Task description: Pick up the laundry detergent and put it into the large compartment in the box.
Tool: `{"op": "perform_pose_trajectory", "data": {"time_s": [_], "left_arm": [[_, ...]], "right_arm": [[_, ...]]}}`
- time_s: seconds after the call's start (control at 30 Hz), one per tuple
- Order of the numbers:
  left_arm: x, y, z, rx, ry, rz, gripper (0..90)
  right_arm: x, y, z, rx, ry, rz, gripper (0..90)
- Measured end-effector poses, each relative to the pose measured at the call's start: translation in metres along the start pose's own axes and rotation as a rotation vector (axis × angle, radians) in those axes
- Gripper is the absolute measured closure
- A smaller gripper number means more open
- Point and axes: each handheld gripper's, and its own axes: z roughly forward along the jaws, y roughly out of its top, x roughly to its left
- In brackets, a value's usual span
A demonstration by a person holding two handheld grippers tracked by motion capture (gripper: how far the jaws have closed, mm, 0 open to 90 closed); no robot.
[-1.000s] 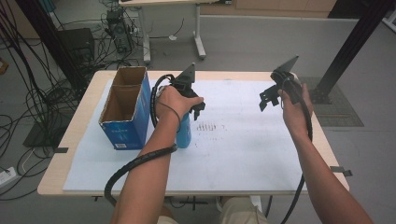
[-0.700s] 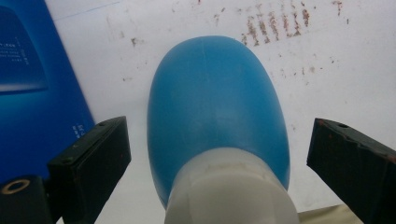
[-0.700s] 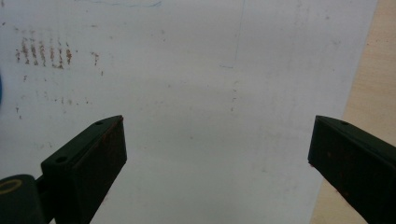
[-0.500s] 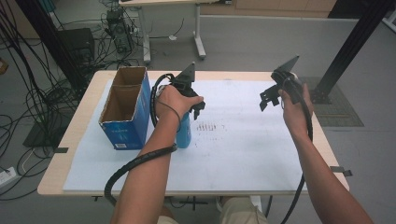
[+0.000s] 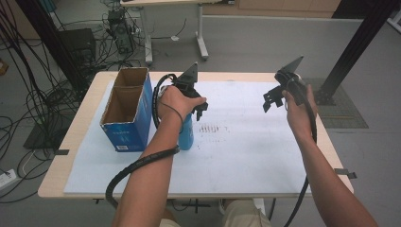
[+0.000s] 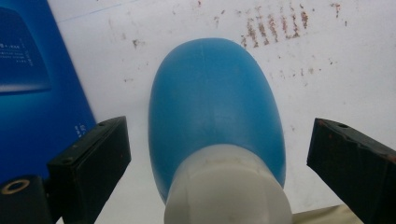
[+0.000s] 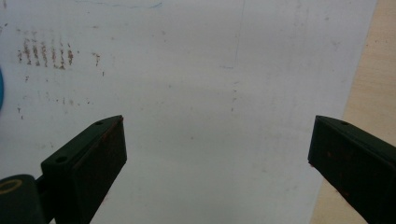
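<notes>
A blue bottle [image 5: 186, 135] with a white cap [image 6: 229, 186] stands upright on the white sheet [image 5: 236, 151], just right of a blue cardboard box [image 5: 126, 109]. My left gripper [image 5: 197, 109] hovers directly above the bottle. In the left gripper view the bottle [image 6: 215, 107] sits between the wide-open jaws of that gripper [image 6: 219, 158], and neither pad touches it. My right gripper [image 5: 274, 100] is held up over the right part of the sheet, open, with nothing between its fingers [image 7: 93, 163].
The box's top is open and shows two brown compartments. Rusty brown smudges [image 5: 211, 127] mark the sheet just right of the bottle. The bare wooden table edge [image 7: 369, 93] runs along the right of the sheet. Cables and a desk stand on the floor behind.
</notes>
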Motion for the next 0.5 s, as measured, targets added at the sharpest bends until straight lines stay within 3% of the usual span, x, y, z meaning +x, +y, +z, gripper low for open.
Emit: {"op": "perform_pose_trajectory", "data": {"time_s": [0.5], "left_arm": [[-0.0006, 0.0002, -0.0006, 0.003, 0.004, 0.003, 6.5]], "right_arm": [[-0.0011, -0.0005, -0.0003, 0.0, 0.001, 0.0, 4.3]]}}
